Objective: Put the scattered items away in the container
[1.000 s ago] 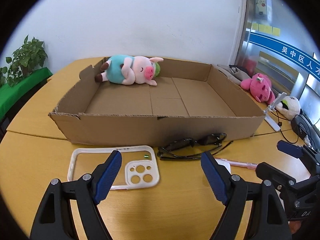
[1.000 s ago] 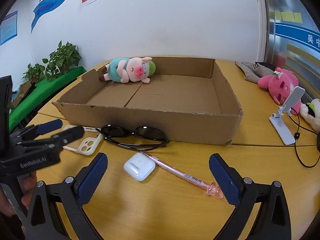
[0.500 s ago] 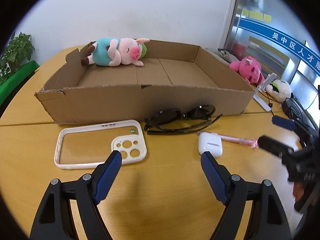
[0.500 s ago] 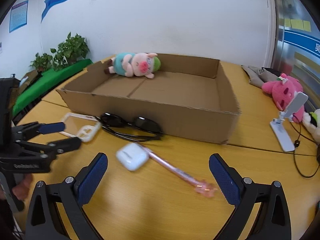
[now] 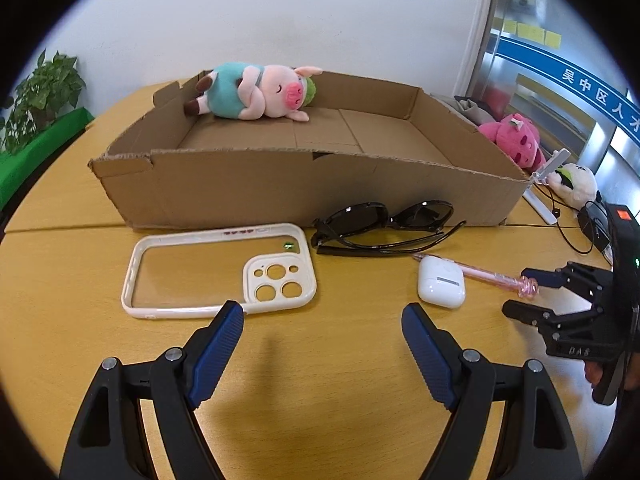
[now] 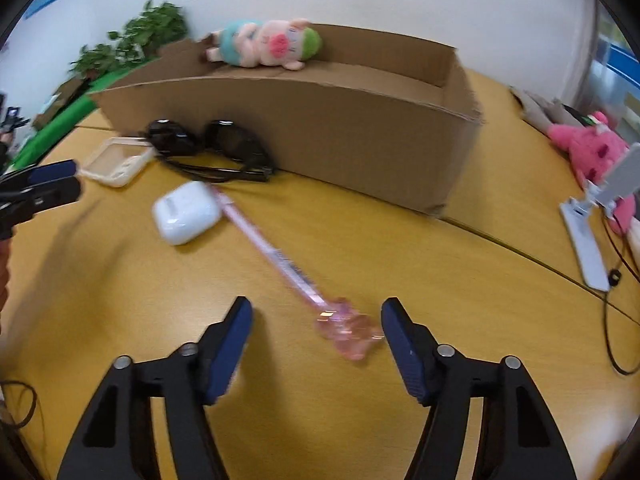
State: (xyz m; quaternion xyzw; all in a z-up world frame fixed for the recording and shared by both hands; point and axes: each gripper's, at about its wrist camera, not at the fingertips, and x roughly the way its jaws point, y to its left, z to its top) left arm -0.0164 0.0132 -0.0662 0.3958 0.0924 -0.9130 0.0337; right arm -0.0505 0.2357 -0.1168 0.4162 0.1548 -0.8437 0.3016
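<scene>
A shallow cardboard box [image 5: 256,192] [image 6: 360,136] stands on the wooden table with a plush pig [image 5: 256,90] [image 6: 268,42] lying in its far left corner. In front of it lie a white phone case [image 5: 216,272] [image 6: 116,160], black sunglasses [image 5: 384,224] [image 6: 212,148], a white earbud case [image 5: 440,282] [image 6: 186,212] and a pink pen [image 5: 492,276] [image 6: 280,260]. My left gripper [image 5: 322,316] is open and empty, just short of the phone case. My right gripper [image 6: 316,312] [image 5: 532,292] is open, low over the table, with the pen's pink charm end [image 6: 350,330] between its fingers.
A pink plush [image 5: 514,138] [image 6: 584,148], a white phone stand [image 6: 592,216] [image 5: 544,184], a panda plush [image 5: 574,184] and black cables [image 6: 620,280] lie right of the box. Green plants [image 5: 36,96] [image 6: 132,40] stand at the far left.
Both grippers have dropped lower and closer to the table. The right gripper has moved forward over the pen's charm end. Nothing was taken hold of.
</scene>
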